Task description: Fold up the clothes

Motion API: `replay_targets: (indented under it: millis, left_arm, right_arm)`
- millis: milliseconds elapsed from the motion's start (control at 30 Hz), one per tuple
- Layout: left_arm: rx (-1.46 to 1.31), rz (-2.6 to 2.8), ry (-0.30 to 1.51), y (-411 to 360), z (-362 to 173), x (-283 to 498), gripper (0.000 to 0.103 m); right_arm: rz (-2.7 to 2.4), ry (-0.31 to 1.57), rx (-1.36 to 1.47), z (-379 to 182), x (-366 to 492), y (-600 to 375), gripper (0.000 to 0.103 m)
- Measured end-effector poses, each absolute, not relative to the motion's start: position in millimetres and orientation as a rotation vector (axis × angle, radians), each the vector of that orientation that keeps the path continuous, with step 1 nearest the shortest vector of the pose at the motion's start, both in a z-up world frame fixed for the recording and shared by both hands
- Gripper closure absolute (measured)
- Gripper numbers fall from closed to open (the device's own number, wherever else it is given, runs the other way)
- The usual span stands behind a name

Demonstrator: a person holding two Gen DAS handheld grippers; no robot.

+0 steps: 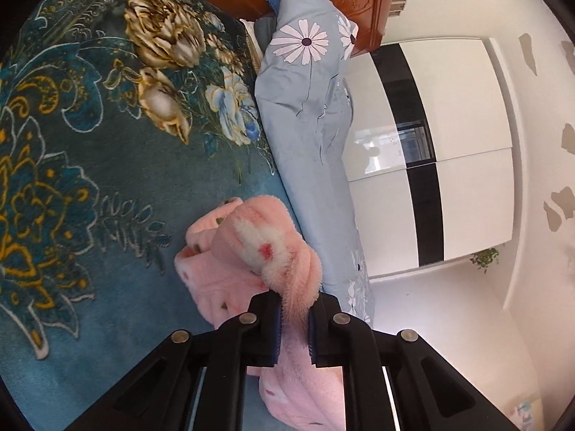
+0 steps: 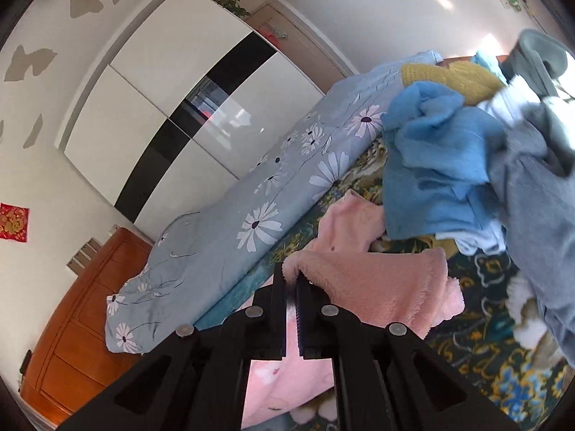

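The pink fleece (image 1: 230,251) is lying on the bed (image 1: 90,179), partly lifted, near the rolled quilt (image 1: 309,107). The left gripper (image 1: 293,309) is pinching a bunched fold of it, jaws clamped on the cloth. The right gripper (image 2: 291,283) is pinching an edge too, jaws almost together. Both are holding it up, probably so it can be spread out flat and folded. A pile of clothes (image 2: 449,151) is waiting on the far right.
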State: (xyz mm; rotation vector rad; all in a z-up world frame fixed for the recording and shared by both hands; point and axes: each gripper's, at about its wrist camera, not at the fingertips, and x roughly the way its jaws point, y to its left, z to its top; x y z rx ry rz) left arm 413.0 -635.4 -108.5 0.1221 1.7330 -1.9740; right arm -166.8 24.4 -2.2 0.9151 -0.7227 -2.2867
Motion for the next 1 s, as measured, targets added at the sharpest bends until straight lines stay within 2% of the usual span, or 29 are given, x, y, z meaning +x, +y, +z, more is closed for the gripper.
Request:
replay_targets:
  millis: [233,433,600,700,733,767,800,833,900,1000]
  left_arm:
    - [0.274,-1.894,1.631,-695,-120,332,0.091]
    - [0.441,-1.858,1.505,-737,-151,263,0.091]
    - [0.553,-1.852,1.415,-749,-176,236,0.091]
    - [0.574,-1.871,1.421,-751,-178,234,0.086]
    - [0.585,-1.895,1.419,-750,-174,234,0.077]
    - [0.595,-1.923,1.413,-748,-168,234,0.071]
    - [0.602,-1.952,1.405,-744,-161,234,0.056]
    - [0.599,-1.977,1.393,-740,-152,237,0.042]
    - [0.573,-2.019,1.357,-730,-130,247,0.034]
    - [0.538,-2.015,1.288,-711,-106,271,0.024]
  right_arm:
    - [-2.404,-0.537,1.05,-18,-275,-81,0.099]
    - [-2.494,-0.419,1.149,-61,-342,-150,0.099]
    - [-2.532,-0.292,1.225,-109,-368,-185,0.098]
    - [-2.554,-0.235,1.265,-129,-370,-194,0.098]
    - [-2.56,-0.23,1.254,-130,-369,-196,0.097]
    - [-2.563,-0.231,1.233,-129,-367,-197,0.094]
    - [-2.554,-0.24,1.209,-125,-364,-197,0.08]
    - [-2.528,-0.26,1.181,-118,-362,-196,0.054]
    - [-2.5,-0.28,1.099,-98,-350,-196,0.032]
    - [-2.471,-0.25,1.005,-67,-328,-193,0.032]
